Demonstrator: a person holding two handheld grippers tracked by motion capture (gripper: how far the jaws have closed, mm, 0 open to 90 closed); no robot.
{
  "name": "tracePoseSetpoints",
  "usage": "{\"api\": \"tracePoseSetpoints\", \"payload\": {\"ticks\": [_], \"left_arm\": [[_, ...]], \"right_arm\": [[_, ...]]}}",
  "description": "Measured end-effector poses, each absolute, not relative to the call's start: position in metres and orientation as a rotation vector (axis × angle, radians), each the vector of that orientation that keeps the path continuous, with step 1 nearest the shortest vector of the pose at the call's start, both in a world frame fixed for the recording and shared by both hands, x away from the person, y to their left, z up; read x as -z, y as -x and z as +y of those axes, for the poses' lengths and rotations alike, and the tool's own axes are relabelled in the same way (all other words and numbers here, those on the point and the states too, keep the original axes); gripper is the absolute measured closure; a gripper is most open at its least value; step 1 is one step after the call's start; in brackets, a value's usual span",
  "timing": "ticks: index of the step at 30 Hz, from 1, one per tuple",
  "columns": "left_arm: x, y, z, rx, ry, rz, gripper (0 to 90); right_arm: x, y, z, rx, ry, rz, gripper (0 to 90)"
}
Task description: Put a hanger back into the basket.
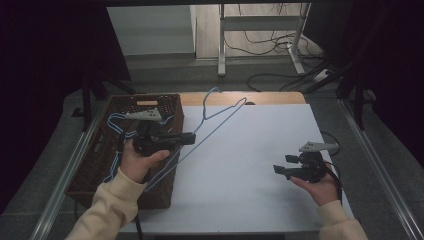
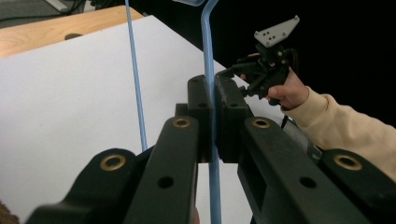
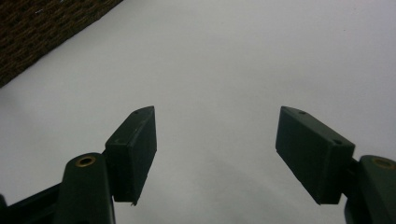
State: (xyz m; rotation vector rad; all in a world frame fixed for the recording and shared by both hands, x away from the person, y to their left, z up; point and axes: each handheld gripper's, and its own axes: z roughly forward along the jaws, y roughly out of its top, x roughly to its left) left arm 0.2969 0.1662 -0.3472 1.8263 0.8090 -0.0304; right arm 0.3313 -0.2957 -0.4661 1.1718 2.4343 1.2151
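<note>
we see the left gripper (image 1: pixel 187 138) raised over the near right edge of the woven basket (image 1: pixel 90 172), pointing right, its jaws clamped together on one wire of the blue hanger (image 1: pixel 218 121). in the left gripper view the wire (image 2: pixel 208 56) runs straight up between the pressed pads. the hanger slants from the basket's near corner up to its hook over the far table edge, off the surface. the right gripper (image 1: pixel 281 171) sits low at the near right of the table, pointing left, hand beneath it; its jaws stand wide apart with nothing between them, pads (image 3: pixel 135 149) above bare sheet. the white sheet (image 1: pixel 260 150) is smooth and matte, laid on a wooden tabletop (image 1: pixel 270 97) showing at the far edge. the basket is dark brown wicker, rectangular, at the left. beyond: grey floor, loose cables, a white metal stand (image 1: pixel 260 30), black curtains either side.
</note>
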Motion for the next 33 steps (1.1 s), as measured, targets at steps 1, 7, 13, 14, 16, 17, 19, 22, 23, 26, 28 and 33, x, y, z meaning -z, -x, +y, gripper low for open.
{"api": "tracePoseSetpoints", "payload": {"ticks": [1,7,13,14,16,17,19,22,23,26,28,33], "left_arm": [[0.346,-0.297,0.171,0.027,-1.819,0.814,86.3],[0.344,-0.296,0.196,0.015,-1.787,0.839,86.3],[0.347,-0.302,0.226,-0.013,-1.763,0.891,86.3],[0.348,-0.303,0.232,-0.015,-1.758,0.903,86.3],[0.35,-0.304,0.242,-0.021,-1.745,0.926,86.3],[0.351,-0.305,0.246,-0.023,-1.739,0.937,86.3],[0.354,-0.306,0.255,-0.027,-1.727,0.953,86.3],[0.357,-0.306,0.267,-0.031,-1.713,0.97,86.4],[0.358,-0.306,0.269,-0.031,-1.712,0.974,86.3],[0.361,-0.306,0.277,-0.034,-1.706,0.99,86.3],[0.364,-0.305,0.282,-0.035,-1.706,0.995,86.3],[0.369,-0.304,0.29,-0.034,-1.703,1.004,86.3]], "right_arm": [[0.466,-0.331,-0.295,-1.212,-1.172,2.436,28.9],[0.465,-0.326,-0.294,-1.195,-1.15,2.436,28.7],[0.466,-0.326,-0.294,-1.185,-1.156,2.436,28.6],[0.466,-0.326,-0.294,-1.185,-1.163,2.435,28.6],[0.467,-0.327,-0.293,-1.179,-1.163,2.442,28.5],[0.467,-0.327,-0.293,-1.175,-1.16,2.444,28.6],[0.468,-0.327,-0.293,-1.169,-1.16,2.448,28.5],[0.468,-0.327,-0.293,-1.168,-1.156,2.447,28.4],[0.468,-0.327,-0.293,-1.167,-1.158,2.447,28.4],[0.468,-0.327,-0.293,-1.164,-1.16,2.448,28.4],[0.468,-0.327,-0.293,-1.163,-1.161,2.449,28.3],[0.469,-0.327,-0.292,-1.151,-1.158,2.454,28.3]]}}
